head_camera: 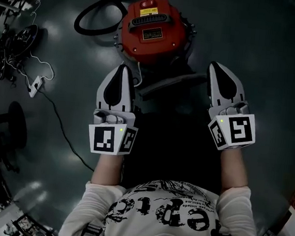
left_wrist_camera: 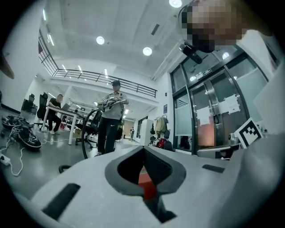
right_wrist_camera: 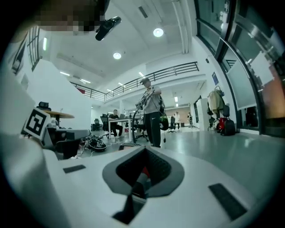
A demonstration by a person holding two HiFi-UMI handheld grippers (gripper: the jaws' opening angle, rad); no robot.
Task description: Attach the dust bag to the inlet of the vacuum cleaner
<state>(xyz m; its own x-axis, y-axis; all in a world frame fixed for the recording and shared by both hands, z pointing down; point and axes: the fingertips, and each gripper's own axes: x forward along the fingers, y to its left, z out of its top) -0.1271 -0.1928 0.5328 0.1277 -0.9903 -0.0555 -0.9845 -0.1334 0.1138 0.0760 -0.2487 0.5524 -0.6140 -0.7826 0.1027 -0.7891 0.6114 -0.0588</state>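
Vacuum (head_camera: 151, 31) first: it sits on the floor (head_camera: 258, 42) straight ahead of me, red lid and black handle facing up, with its hose (head_camera: 92, 16) looped off to the left. I can't find the bag in any view, and I can't see the inlet on the side turned toward me either, so I judge the job hasn't begun.

Both tools hang in the air in front of my body, pointing roughly level, well short of the vacuum and touching nothing. The left gripper (head_camera: 122, 68) has its jaws pressed together on nothing; its own view shows the two tips meeting with only the hall beyond. The right gripper (head_camera: 217, 68) reads the same way, tips together and empty.

To do this step well, I'd find the bag and the inlet before reaching. I'd tip my head until both are in frame rather than guess. Then I'd spread both sets of jaws, since closed tips can pick up nothing. I'd take the bag by its stiff collar with one tool and steady the vacuum body with the other, so it doesn't roll or turn when I push. I'd square the collar to the inlet before pressing and keep clear of the hose.
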